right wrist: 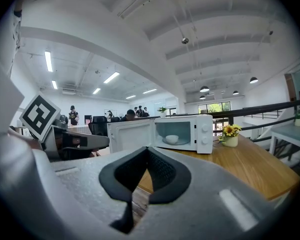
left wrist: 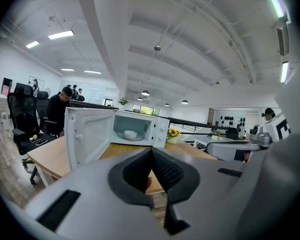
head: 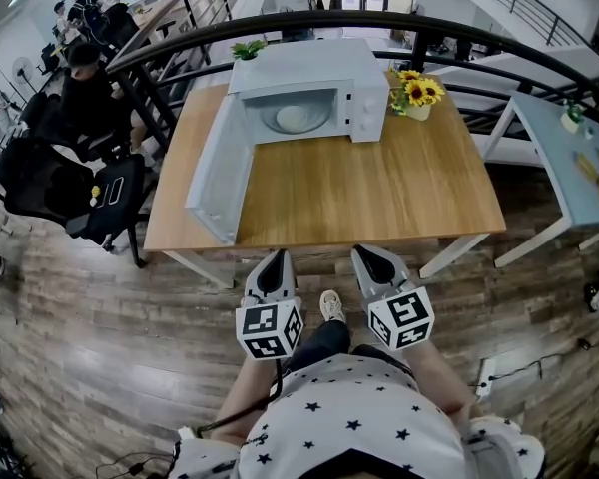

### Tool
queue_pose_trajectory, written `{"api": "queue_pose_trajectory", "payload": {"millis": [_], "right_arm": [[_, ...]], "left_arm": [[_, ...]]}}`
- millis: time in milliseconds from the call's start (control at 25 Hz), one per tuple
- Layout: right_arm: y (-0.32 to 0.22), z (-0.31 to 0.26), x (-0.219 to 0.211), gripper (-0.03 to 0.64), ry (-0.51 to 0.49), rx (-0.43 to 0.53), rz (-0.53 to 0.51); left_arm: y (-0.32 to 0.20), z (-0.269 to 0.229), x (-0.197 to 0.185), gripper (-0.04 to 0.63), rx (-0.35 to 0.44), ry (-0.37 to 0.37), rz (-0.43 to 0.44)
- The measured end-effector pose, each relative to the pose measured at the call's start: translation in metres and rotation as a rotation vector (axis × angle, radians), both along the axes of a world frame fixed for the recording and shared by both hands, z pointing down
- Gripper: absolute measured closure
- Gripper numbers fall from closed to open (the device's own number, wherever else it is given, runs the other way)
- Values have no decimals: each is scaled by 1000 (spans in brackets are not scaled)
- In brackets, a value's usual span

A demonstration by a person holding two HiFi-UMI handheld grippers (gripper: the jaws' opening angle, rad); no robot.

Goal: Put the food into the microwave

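A white microwave [head: 364, 98] stands at the far side of a wooden table [head: 379, 193], its door [head: 218, 173] swung wide open to the left. Inside it a white bowl [head: 293, 117] of food rests on the glass turntable. Both gripper views show the same open microwave [left wrist: 160, 131] [right wrist: 205, 131] and bowl [left wrist: 130, 134] [right wrist: 172, 139] ahead. My left gripper [head: 277, 257] [left wrist: 151, 150] and right gripper [head: 365, 253] [right wrist: 146, 149] hover side by side just short of the table's front edge. Both are shut and hold nothing.
A pot of sunflowers [head: 417, 93] sits right of the microwave, with a small green plant [head: 248, 49] behind it. A black office chair [head: 70, 193] and a seated person [head: 85, 88] are at the left. A pale blue table [head: 569, 158] stands at the right, a black railing [head: 499, 38] behind.
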State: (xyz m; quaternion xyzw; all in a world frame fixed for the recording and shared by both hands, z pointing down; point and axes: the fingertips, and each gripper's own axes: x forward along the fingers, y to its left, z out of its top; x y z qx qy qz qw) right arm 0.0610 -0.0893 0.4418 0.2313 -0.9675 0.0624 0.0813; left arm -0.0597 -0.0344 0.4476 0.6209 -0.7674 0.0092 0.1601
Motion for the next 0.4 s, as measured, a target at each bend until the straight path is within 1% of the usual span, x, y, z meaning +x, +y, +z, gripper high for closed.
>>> {"api": "queue_pose_trajectory", "payload": {"millis": [400], "right_arm": [[-2,1,-4,611,12,4,-7]], "left_arm": [[-2,-1,-4,591,7,8,0]]}}
